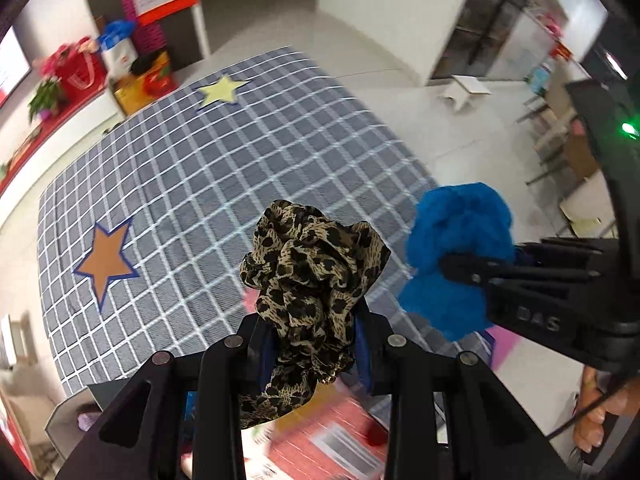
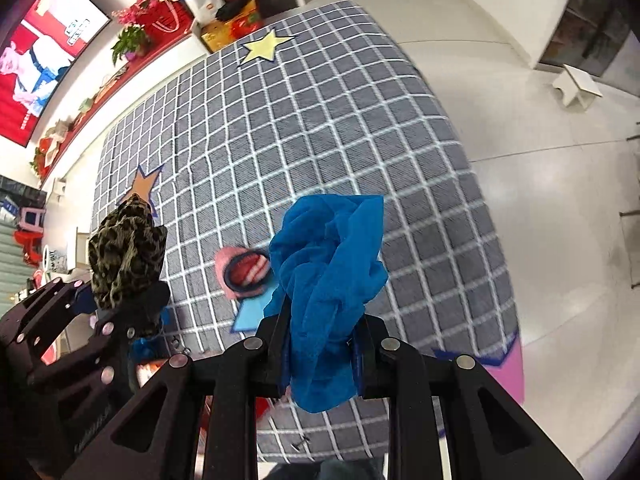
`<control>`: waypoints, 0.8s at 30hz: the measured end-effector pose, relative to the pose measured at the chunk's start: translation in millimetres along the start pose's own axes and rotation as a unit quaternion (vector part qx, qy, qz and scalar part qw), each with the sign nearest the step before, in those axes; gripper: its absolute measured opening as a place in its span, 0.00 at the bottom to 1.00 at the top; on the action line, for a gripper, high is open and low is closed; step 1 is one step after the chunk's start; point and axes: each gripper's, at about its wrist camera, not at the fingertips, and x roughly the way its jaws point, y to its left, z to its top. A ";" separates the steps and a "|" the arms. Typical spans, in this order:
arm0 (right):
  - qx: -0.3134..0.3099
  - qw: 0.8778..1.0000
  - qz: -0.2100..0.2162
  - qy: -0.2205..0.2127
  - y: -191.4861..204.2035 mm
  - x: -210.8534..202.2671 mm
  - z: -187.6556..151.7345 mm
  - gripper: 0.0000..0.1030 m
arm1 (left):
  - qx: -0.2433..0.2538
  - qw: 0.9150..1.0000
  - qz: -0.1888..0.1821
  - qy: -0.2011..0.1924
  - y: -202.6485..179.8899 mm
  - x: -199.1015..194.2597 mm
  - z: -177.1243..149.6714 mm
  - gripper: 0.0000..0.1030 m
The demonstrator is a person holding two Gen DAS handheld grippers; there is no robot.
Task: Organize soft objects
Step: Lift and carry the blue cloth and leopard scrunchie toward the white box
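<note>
My left gripper (image 1: 314, 344) is shut on a bunched leopard-print scarf (image 1: 312, 272) and holds it above the grey checked rug (image 1: 200, 168). My right gripper (image 2: 320, 340) is shut on a bright blue cloth (image 2: 328, 272), also held above the rug (image 2: 320, 120). The two grippers are side by side: the right gripper (image 1: 472, 276) with the blue cloth (image 1: 456, 248) shows at the right of the left wrist view, and the left gripper (image 2: 124, 300) with the scarf (image 2: 124, 248) at the left of the right wrist view. A pink and red slipper (image 2: 242, 268) lies on the rug below.
The rug carries an orange star (image 1: 106, 260), a yellow star (image 1: 220, 90), a light blue patch (image 2: 252, 312) and a pink patch (image 2: 508, 368). A red shelf with flowers and bags (image 1: 76, 76) runs behind. A white stool (image 1: 464, 90) stands on the tiled floor.
</note>
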 end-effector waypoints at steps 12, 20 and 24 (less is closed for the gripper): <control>0.001 1.000 -0.028 0.013 -11.3 -16.6 -97.0 0.23 | 0.067 0.997 -0.046 -0.004 -63.0 -41.4 -73.4 0.34; -0.061 0.996 0.000 0.066 31.7 -3.4 -163.2 0.23 | 0.037 0.999 -0.024 -0.009 -33.5 -66.9 -138.0 0.34; -0.117 0.989 0.026 0.089 65.5 1.9 -187.4 0.23 | -0.016 1.000 -0.006 -0.010 1.9 -75.6 -169.6 0.34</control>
